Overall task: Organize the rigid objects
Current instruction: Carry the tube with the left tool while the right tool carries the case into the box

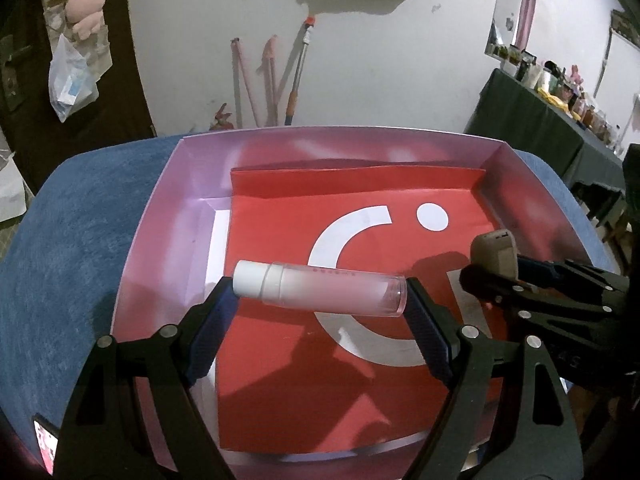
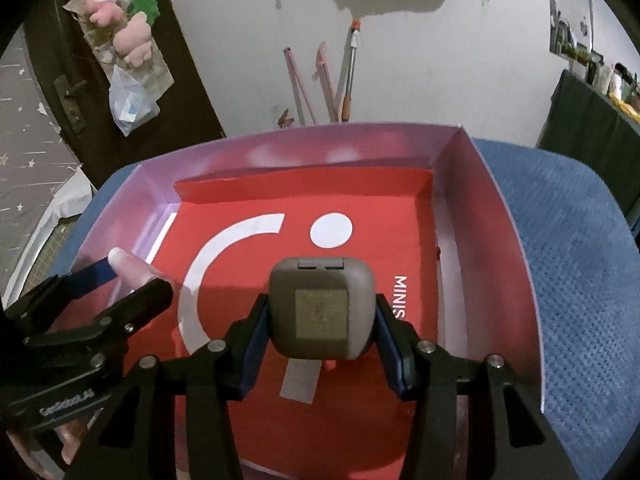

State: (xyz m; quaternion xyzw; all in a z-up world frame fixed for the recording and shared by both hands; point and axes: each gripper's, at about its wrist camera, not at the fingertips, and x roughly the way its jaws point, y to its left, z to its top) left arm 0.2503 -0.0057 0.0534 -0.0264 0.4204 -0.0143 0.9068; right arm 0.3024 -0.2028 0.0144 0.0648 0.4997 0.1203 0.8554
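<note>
My left gripper (image 1: 320,292) is shut on a clear pink tube with a white cap (image 1: 320,289), held end to end across its fingers above the pink box (image 1: 160,208) with a red liner. My right gripper (image 2: 320,312) is shut on a grey-beige rounded square device (image 2: 322,308) and holds it over the red liner (image 2: 248,272). In the left wrist view the right gripper (image 1: 496,276) and device (image 1: 494,254) show at the right. In the right wrist view the left gripper (image 2: 124,280) and tube (image 2: 132,268) show at the left.
The box (image 2: 500,216) sits on a blue cloth surface (image 1: 80,216). Its red liner carries a white arc and dot logo (image 1: 432,217). Poles lean on the white wall (image 1: 296,76) behind. A dark door stands at the left, a cluttered dark table (image 1: 560,120) at the right.
</note>
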